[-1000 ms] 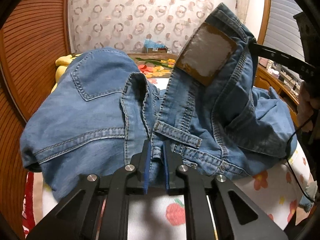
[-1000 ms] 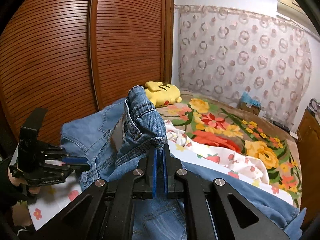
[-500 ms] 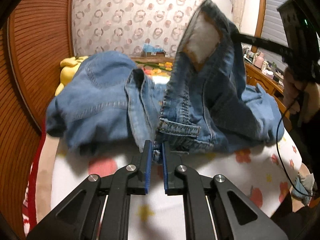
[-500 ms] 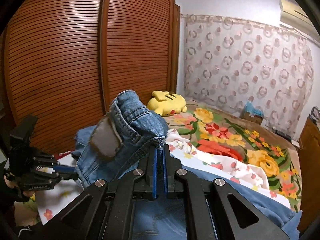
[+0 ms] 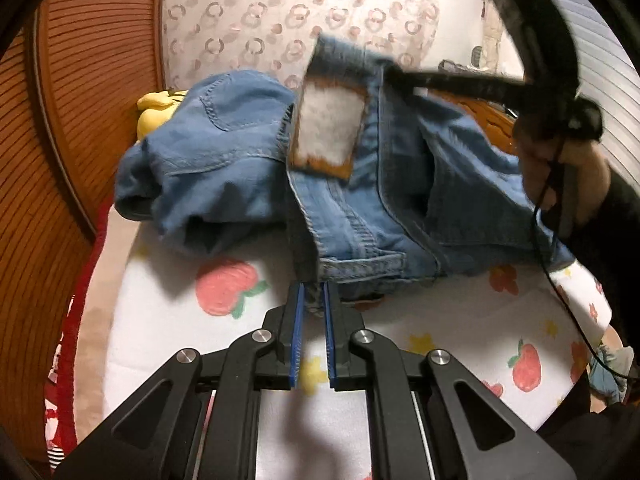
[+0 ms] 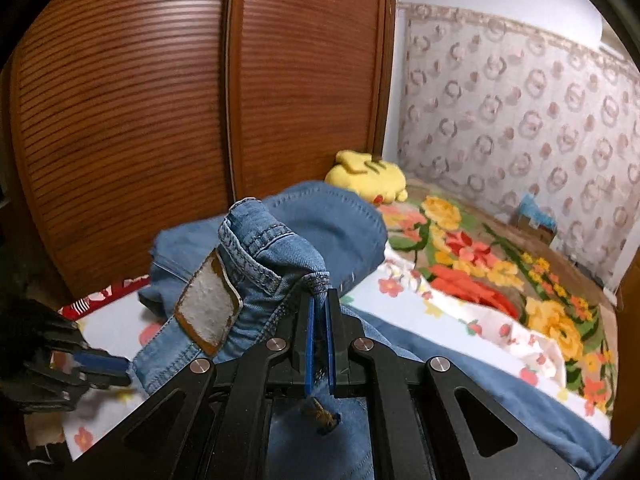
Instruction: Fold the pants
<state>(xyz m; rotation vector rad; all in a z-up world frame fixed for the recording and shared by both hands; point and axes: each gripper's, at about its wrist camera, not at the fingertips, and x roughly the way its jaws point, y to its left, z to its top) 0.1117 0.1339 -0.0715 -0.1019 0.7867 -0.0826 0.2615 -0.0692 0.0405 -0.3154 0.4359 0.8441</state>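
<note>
The blue jeans (image 5: pixel 240 152) lie bunched on the white strawberry-print sheet (image 5: pixel 168 320). My left gripper (image 5: pixel 312 294) is shut on a corner of their waistband, low over the sheet. My right gripper (image 5: pixel 400 76) holds the other end of the waistband raised, beside the tan leather patch (image 5: pixel 328 132); a hand (image 5: pixel 560 172) grips its handle. In the right wrist view my right gripper (image 6: pixel 319 300) is shut on the denim waistband (image 6: pixel 256 252). The patch (image 6: pixel 208 312) hangs to its left, and the left gripper (image 6: pixel 104 364) pinches the jeans (image 6: pixel 332 220) at the lower left.
Slatted wooden wardrobe doors (image 6: pixel 140 100) run along the left of the bed. A yellow plush toy (image 6: pixel 368 176) lies by a floral blanket (image 6: pixel 500 272). A patterned curtain (image 6: pixel 520 120) hangs behind. A black cable (image 5: pixel 560 280) dangles at the right. A wooden dresser (image 5: pixel 492 116) stands beyond the jeans.
The right gripper has swung its raised waistband end leftward and lower, bringing the patch round. The left gripper has pulled back with its corner, baring more sheet under the jeans.
</note>
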